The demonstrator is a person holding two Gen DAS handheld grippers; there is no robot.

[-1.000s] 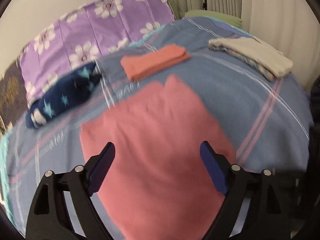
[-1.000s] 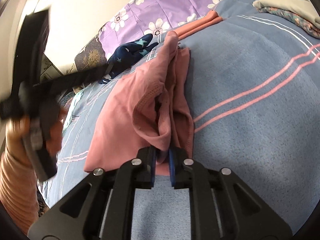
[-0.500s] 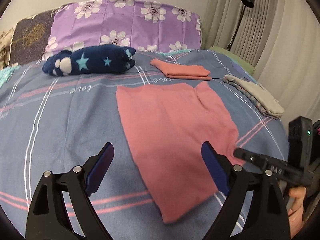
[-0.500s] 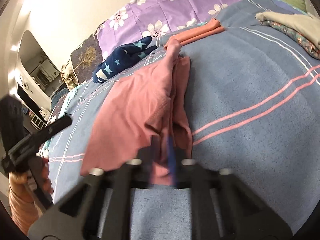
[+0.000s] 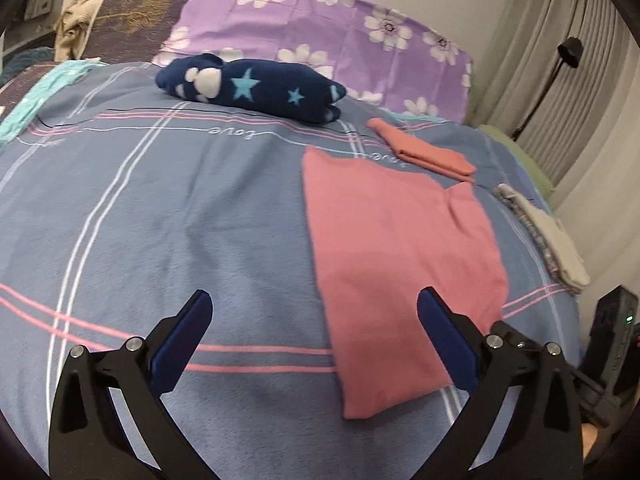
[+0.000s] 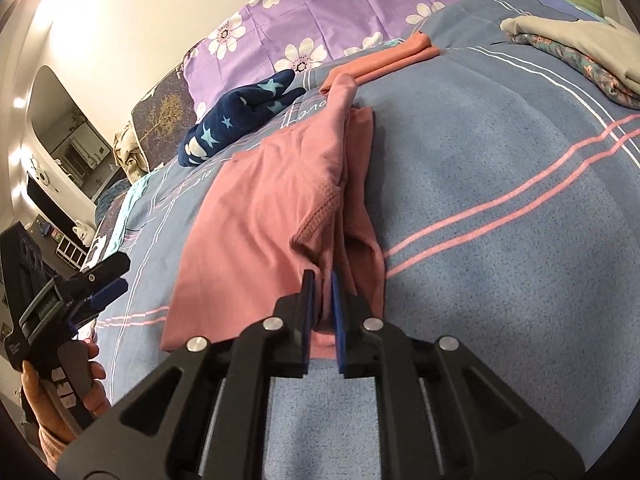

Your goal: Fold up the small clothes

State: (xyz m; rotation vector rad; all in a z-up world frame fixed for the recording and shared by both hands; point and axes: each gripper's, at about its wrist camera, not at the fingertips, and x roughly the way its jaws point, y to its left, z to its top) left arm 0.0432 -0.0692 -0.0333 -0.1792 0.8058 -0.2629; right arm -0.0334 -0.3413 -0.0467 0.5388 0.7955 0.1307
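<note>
A pink garment [image 5: 396, 256] lies flat on the blue striped bedspread [image 5: 180, 216], to the right in the left wrist view. My left gripper [image 5: 312, 340] is open and empty, hovering above the bedspread just left of the garment's near corner. My right gripper [image 6: 323, 300] is shut on the near edge of the pink garment [image 6: 256, 216], which bunches into folds ahead of the jaws. The left gripper [image 6: 96, 292] also shows at the left of the right wrist view, held clear of the cloth.
A folded salmon garment [image 5: 424, 148] and a navy star-patterned bundle [image 5: 248, 88] lie further back. A folded pile of grey and floral cloth [image 5: 548, 232] sits at the right edge. A purple flowered pillow [image 5: 328, 40] stands at the bed's head. Curtains [image 5: 560, 80] hang at right.
My left gripper has swung left, away from over the garment, and now faces the bedspread's left part. My right gripper stays shut on the garment's edge, hardly moved.
</note>
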